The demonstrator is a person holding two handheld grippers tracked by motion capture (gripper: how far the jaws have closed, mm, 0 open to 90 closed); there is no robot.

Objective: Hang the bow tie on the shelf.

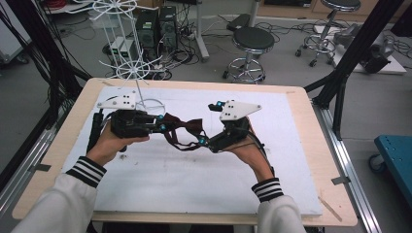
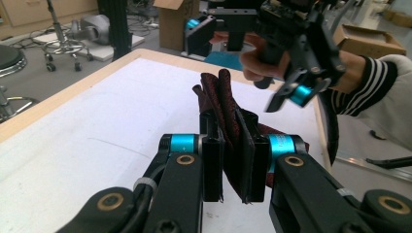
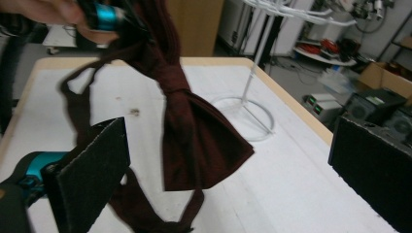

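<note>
Holding the bow tie [image 1: 182,127] mid-frame above the table [image 1: 301,121], my left gripper [image 2: 233,160] was clamped on one wing; my right gripper [image 3: 228,160] gaped, needing to close on the other.

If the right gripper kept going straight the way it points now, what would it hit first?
Most likely the free wing of the dark red bow tie, hanging between the open jaws of the right gripper; depth is uncertain.
</note>
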